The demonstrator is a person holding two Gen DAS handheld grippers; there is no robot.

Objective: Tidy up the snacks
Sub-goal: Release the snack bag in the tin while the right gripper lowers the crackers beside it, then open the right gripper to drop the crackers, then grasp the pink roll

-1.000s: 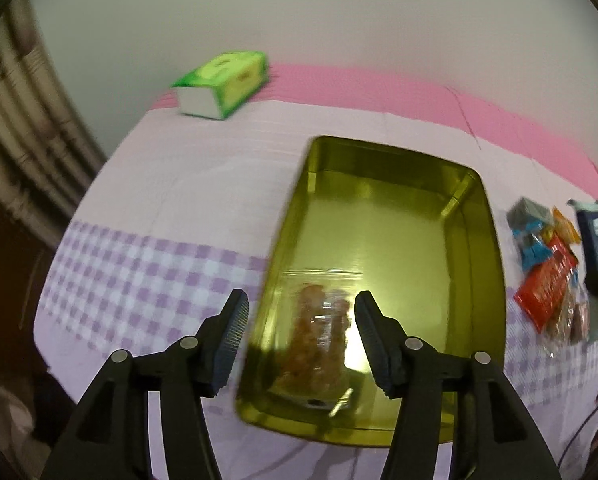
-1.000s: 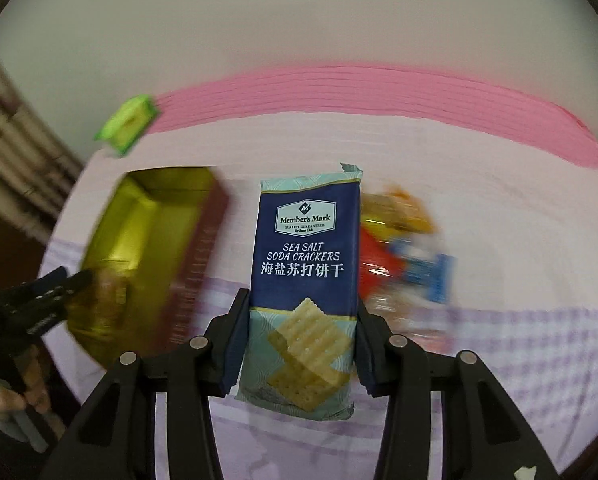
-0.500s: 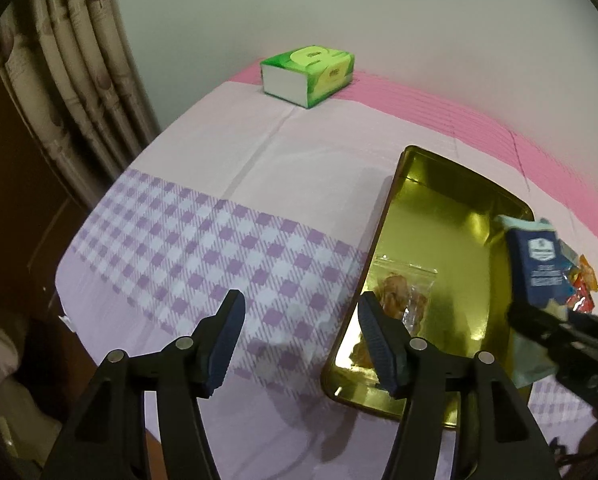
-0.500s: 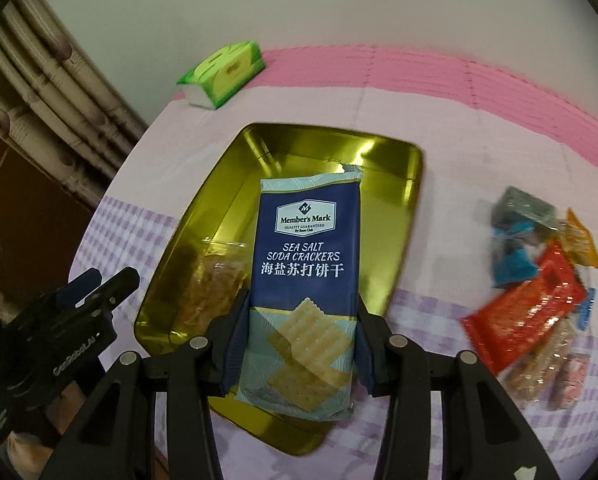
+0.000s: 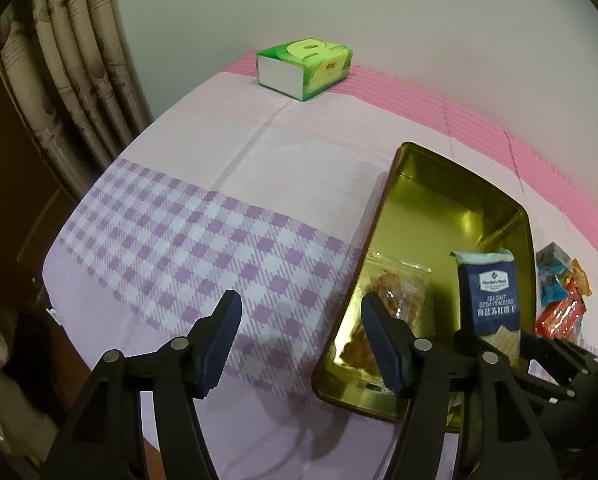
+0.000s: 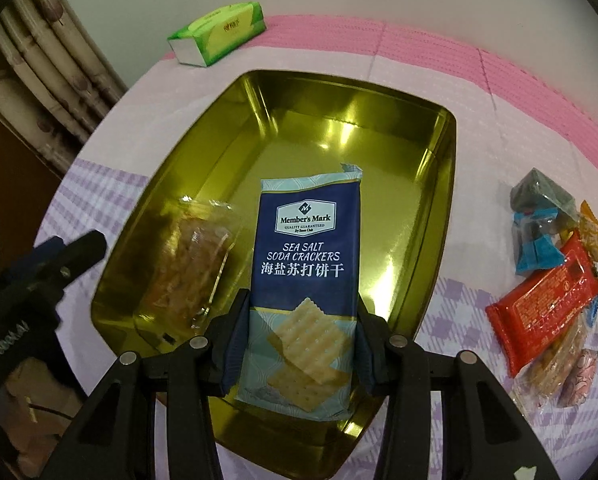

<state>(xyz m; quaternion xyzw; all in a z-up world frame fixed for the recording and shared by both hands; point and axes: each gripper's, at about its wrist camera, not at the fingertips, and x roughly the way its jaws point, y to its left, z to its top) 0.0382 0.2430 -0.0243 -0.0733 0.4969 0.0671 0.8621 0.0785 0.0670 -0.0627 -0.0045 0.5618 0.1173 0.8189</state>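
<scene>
My right gripper is shut on a blue pack of sea salt soda crackers and holds it over the near part of a gold tin tray. A clear bag of brownish snacks lies in the tray's left side. My left gripper is open and empty above the checked cloth, left of the tray. The cracker pack and the snack bag also show in the left wrist view.
A pile of small wrapped snacks lies on the cloth right of the tray, with a red pack in it. A green tissue box stands at the table's back left. A curtain hangs at the left.
My right gripper has carried the cracker pack from above the snack pile to above the tray. My left gripper has drawn back left, away from the snack bag in the tray.
</scene>
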